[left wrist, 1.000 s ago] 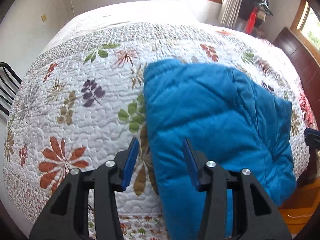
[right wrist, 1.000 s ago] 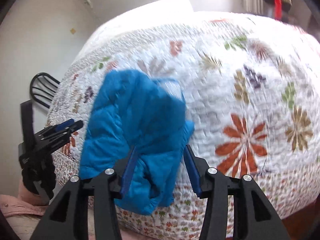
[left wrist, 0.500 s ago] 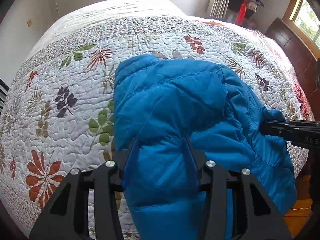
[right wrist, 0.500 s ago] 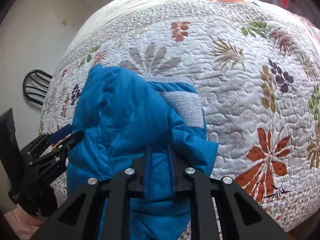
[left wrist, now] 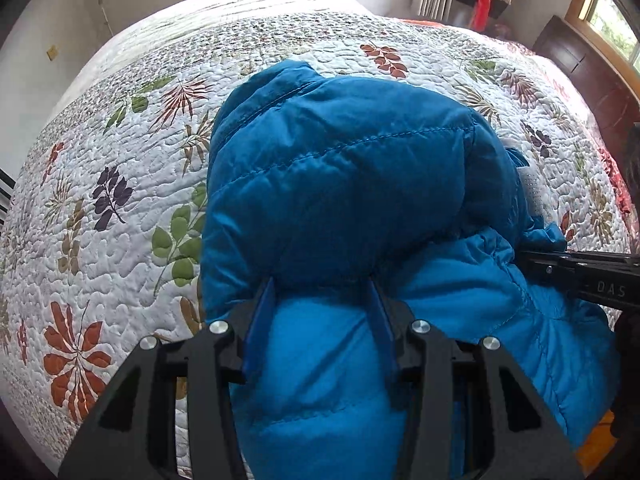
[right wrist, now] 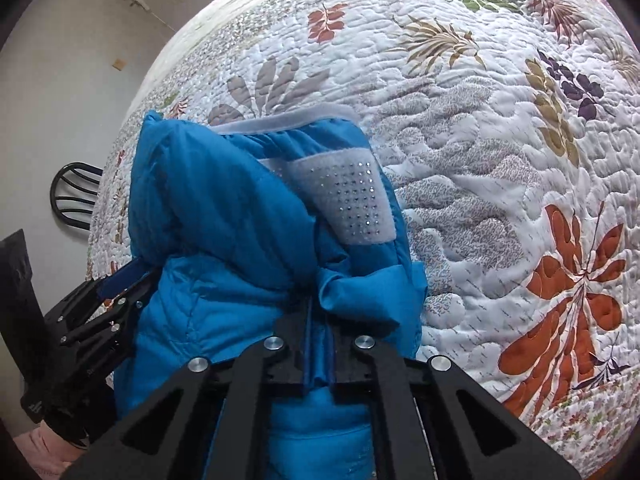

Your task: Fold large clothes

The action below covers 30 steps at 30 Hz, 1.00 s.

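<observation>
A blue puffer jacket lies bunched on the near part of a flowered quilt. My left gripper points down over its near fold. Its jaws stand apart, and the padded fabric bulges up between them. In the right wrist view, my right gripper is shut on a thin flap of the jacket, just below a white studded strip. The right gripper also reaches in from the right edge of the left wrist view. The left gripper shows at the jacket's left side.
The quilt covers a wide bed that runs far beyond the jacket. A black chair stands by the wall on the left. Dark wooden furniture and a window line the right side. A pink sleeve shows at the lower left.
Both grippers have come down onto the jacket. The right jaws have shut on a flap. The left jaws, first beside the jacket's edge, now straddle its fold.
</observation>
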{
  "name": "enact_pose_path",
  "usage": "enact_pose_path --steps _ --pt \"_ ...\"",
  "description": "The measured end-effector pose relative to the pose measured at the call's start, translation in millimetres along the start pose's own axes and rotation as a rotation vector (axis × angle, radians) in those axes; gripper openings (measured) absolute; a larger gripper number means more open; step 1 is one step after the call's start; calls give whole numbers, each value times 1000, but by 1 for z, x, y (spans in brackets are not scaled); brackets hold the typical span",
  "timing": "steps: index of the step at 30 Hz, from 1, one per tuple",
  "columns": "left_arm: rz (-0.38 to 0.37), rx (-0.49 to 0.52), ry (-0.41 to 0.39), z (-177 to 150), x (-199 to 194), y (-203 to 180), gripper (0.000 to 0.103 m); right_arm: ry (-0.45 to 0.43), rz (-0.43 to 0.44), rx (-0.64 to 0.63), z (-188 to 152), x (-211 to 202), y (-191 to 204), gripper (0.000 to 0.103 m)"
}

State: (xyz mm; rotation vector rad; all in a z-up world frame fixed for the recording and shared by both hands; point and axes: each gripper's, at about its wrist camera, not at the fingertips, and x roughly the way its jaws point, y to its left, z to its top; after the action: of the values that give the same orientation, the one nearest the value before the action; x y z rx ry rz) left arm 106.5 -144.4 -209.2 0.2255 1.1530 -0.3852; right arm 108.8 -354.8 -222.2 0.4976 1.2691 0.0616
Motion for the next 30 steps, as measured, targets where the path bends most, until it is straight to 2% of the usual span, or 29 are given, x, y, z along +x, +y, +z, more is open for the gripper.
enact_pose_path --steps 2,6,10,14,18,23,27,30 --pt "5 5 -2 2 -8 1 44 -23 -18 -26 -1 -13 9 7" --pt "-2 17 -23 -4 -36 3 45 -72 -68 -103 -9 -44 35 23" --pt "-44 52 -64 -17 -68 2 46 -79 -47 -207 -24 -63 71 23" --pt "-69 62 -39 -33 -72 1 46 -26 -46 -244 -43 -55 88 23" --pt "-88 45 13 -48 -53 -1 46 12 -65 -224 -48 -35 83 22" --pt "-66 68 19 -55 -38 -5 47 27 -79 -230 -53 -17 78 21" --pt "-66 70 21 -57 -30 -4 48 21 -62 -216 -54 -11 71 21" --pt "-76 66 20 -54 -38 -1 48 1 -23 -209 -52 -23 69 22"
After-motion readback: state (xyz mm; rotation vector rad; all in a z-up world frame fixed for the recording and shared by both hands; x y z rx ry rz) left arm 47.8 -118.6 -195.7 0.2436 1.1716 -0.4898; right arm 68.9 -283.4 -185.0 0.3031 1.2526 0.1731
